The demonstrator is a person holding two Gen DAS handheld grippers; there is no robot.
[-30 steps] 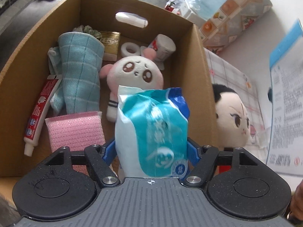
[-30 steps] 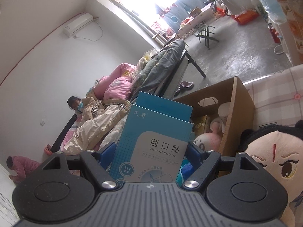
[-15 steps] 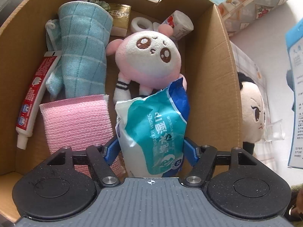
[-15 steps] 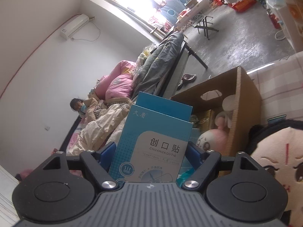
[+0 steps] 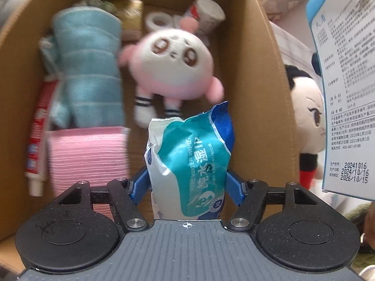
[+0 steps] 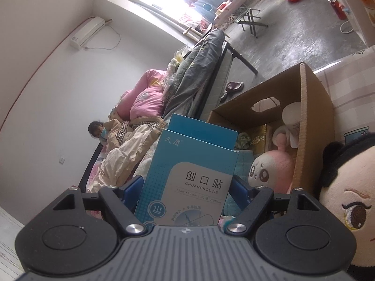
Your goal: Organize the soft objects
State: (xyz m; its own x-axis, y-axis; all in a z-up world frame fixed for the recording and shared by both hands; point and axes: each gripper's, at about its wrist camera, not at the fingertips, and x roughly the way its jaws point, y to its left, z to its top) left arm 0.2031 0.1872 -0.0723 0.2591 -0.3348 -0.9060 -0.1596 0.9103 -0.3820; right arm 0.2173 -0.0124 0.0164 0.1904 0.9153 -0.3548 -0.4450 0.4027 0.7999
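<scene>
My left gripper [image 5: 187, 185] is shut on a teal and white pack of wet wipes [image 5: 189, 161], held above the near end of an open cardboard box [image 5: 260, 75]. In the box lie a pink and white plush [image 5: 173, 68], a rolled blue towel [image 5: 89, 70], a pink cloth [image 5: 86, 154] and a toothpaste tube [image 5: 37, 145]. My right gripper [image 6: 185, 187] is shut on a blue plaster box [image 6: 189, 175], beside the cardboard box [image 6: 311, 126]. The same plaster box [image 5: 346, 75] shows at the right edge of the left wrist view.
A black-haired doll [image 5: 307, 117] lies outside the box on a checked cloth; its face [image 6: 346, 192] fills the right of the right wrist view. A paper cup [image 5: 206, 14] and tape roll [image 5: 159, 21] sit at the box's far end. A person [image 6: 98, 131] sits by a bed.
The left gripper has tipped downward and sunk toward the box with the wipes pack. The right gripper has shifted with the plaster box, bringing the box and the doll closer in its view.
</scene>
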